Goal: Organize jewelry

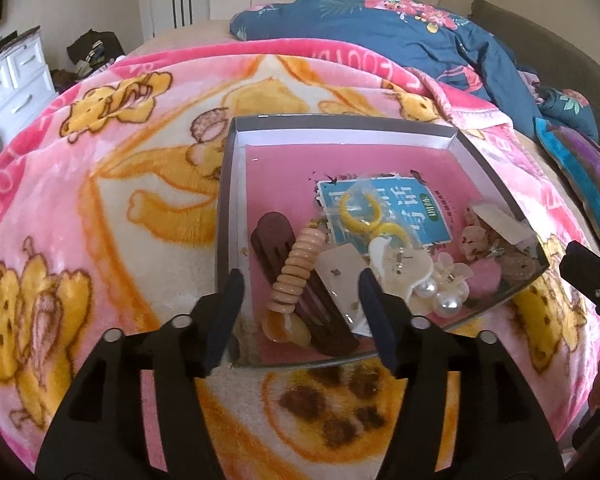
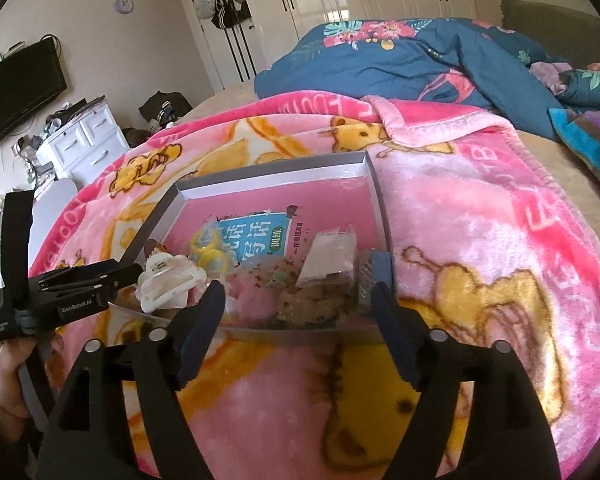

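Both grippers, left (image 1: 300, 300) and right (image 2: 296, 312), hang with jaws apart and empty at the tray's (image 1: 224, 200) near edge; its far half lies bare, the right corner's clutter blurred.

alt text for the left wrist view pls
The left gripper hangs open over a shallow box of hair clips, beads and pearl earrings on a pink bear-print blanket; a rumpled blue floral quilt lies behind.
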Demonstrator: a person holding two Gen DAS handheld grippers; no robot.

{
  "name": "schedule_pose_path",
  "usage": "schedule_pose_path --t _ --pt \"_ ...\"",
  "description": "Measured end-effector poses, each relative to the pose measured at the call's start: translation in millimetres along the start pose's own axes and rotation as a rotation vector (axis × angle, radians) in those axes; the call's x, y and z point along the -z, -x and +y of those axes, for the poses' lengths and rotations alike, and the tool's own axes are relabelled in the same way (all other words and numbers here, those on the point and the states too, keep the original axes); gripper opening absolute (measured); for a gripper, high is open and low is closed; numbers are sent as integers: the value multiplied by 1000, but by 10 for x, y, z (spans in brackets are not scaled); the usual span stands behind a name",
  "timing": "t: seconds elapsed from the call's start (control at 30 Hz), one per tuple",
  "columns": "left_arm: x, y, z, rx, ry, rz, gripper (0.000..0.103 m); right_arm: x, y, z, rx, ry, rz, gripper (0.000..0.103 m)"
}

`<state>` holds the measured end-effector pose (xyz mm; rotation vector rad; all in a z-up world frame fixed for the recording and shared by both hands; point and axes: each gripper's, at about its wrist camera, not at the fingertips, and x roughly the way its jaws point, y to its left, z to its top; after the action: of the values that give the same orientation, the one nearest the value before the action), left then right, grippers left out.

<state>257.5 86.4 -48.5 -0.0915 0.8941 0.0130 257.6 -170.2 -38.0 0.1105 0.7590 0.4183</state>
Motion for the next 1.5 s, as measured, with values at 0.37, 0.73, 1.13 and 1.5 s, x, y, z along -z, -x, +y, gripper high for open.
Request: schedule_pose_path --t 0.37,0.73,1.13,1.5 --pt "80 293 36 5 38 -56 94 51 277 67 30 24 -42 92" --pt "233 752 -7 1 76 -109 94 206 661 246 56 101 -106 98" --pt "593 1227 -150 -20 43 -154 94 404 1203 458 5 133 -181 99" --pt "962 1328 -237 -31 23 -136 94 642 1408 491 25 144 -186 99"
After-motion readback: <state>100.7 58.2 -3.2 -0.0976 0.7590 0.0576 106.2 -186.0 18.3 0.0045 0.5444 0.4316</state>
